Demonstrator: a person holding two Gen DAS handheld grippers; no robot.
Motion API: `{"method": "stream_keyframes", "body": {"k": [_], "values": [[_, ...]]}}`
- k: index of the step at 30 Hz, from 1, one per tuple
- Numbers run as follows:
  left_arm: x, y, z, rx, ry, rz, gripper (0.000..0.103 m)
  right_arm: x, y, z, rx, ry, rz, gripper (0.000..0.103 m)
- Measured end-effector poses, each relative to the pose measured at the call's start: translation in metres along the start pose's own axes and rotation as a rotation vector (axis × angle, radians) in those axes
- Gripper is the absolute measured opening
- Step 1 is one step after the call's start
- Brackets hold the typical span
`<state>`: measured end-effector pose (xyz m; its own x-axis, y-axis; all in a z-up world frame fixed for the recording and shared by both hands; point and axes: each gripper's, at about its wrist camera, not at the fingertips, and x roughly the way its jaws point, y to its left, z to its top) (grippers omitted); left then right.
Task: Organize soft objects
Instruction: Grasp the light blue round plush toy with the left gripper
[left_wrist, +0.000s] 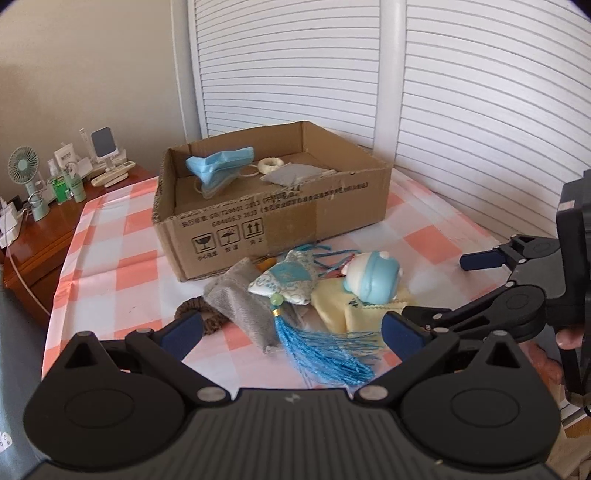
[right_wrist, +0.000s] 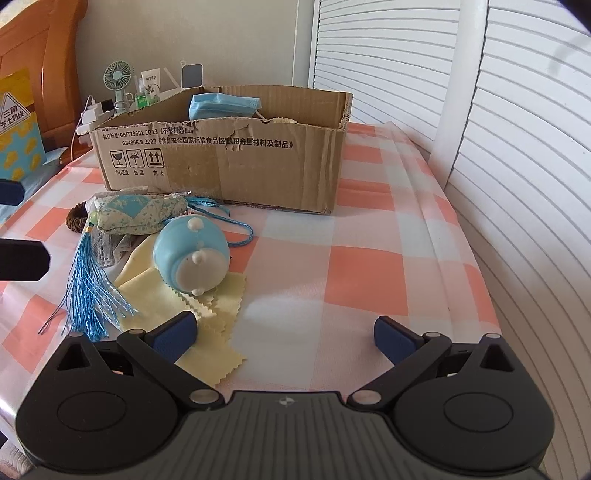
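In front of the open brown cardboard box (left_wrist: 280, 206) the soft things wait: a round blue-and-white squishy toy (right_wrist: 192, 254) on pinked yellow cloth (right_wrist: 207, 332), a tasselled patterned sachet (left_wrist: 286, 282), a grey fabric pouch (left_wrist: 240, 299); both the left gripper (left_wrist: 291, 332) and right gripper (right_wrist: 284, 336) hold jaws spread, empty; likely next, pinching one item gently and lifting it boxward.

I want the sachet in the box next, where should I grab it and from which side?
Pinch the sachet across its padded body from above, probably with the left gripper, which is open and nearest. It lies flat on the grey pouch, clear on top. Avoid the tassel and cord: they are loose and would let the body swing.
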<state>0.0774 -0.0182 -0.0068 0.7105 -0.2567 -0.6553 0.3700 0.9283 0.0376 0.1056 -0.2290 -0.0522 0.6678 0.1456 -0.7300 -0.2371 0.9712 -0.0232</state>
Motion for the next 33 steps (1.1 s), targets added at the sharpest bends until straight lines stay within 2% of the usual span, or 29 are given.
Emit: {"method": "stream_keyframes", "body": {"k": [4, 8, 12, 14, 18, 23, 31, 33], "values": [[0.011, -0.016, 0.010, 0.056, -0.015, -0.023, 0.102, -0.004, -0.003, -0.004, -0.025, -0.008, 0.029, 0.103], [0.020, -0.024, 0.019, 0.052, -0.026, -0.078, 0.102, -0.008, -0.008, -0.010, -0.055, -0.024, 0.065, 0.103], [0.030, -0.033, 0.025, 0.065, -0.025, -0.095, 0.098, -0.012, -0.011, -0.015, -0.075, -0.041, 0.090, 0.103], [0.036, -0.039, 0.028, 0.082, -0.013, -0.100, 0.089, -0.013, -0.012, -0.017, -0.085, -0.047, 0.101, 0.103], [0.046, -0.051, 0.031, 0.115, 0.014, -0.119, 0.081, -0.015, -0.014, -0.019, -0.095, -0.056, 0.115, 0.103], [0.063, -0.057, 0.031, 0.126, 0.067, -0.125, 0.065, -0.015, -0.016, -0.020, -0.100, -0.066, 0.124, 0.103], [0.083, -0.056, 0.030, 0.094, 0.107, -0.108, 0.064, -0.016, -0.017, -0.022, -0.105, -0.071, 0.131, 0.103], [0.087, -0.056, 0.030, 0.088, 0.115, -0.111, 0.057, -0.016, -0.017, -0.022, -0.104, -0.071, 0.131, 0.103]]}}
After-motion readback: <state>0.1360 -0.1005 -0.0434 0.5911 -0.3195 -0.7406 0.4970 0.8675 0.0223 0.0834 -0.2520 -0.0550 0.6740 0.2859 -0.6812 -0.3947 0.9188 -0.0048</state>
